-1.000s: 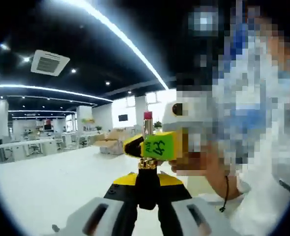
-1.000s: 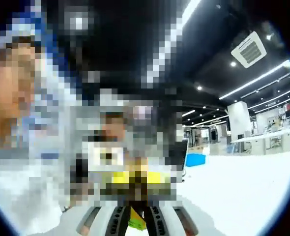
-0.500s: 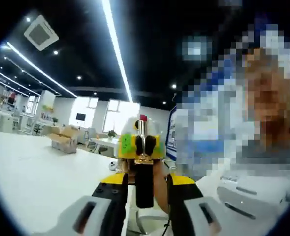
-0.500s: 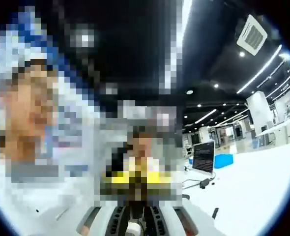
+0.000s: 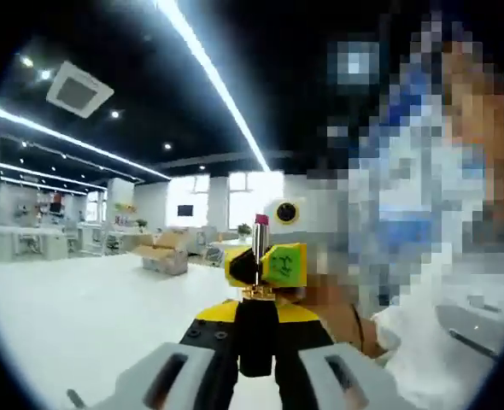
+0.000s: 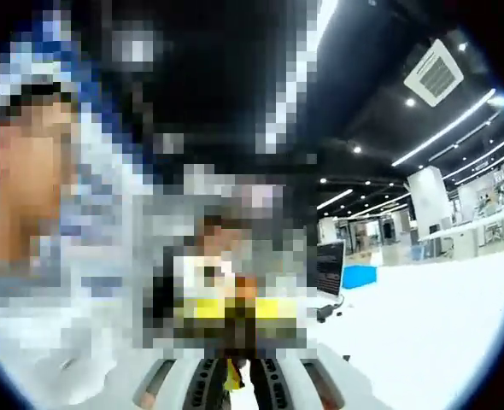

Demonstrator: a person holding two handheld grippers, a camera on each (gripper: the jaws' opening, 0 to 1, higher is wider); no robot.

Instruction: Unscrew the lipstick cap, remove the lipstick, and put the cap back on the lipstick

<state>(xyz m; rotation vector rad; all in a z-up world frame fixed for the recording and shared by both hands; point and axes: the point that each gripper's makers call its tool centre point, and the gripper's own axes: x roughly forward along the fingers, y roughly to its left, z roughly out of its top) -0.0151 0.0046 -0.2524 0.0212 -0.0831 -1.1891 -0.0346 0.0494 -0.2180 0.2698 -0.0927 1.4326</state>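
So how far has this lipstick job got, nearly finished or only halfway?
Roughly halfway, I think. The cap looks off already: the lipstick stands upright in the left tool with its pink tip bare. The right tool sits close behind it. Whether it holds the cap is unclear; recapping remains.

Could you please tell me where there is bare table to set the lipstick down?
The white table is bare left of the left hand-held gripper, out to the cardboard box. Right of the lipstick it is crowded: the other gripper and the person.
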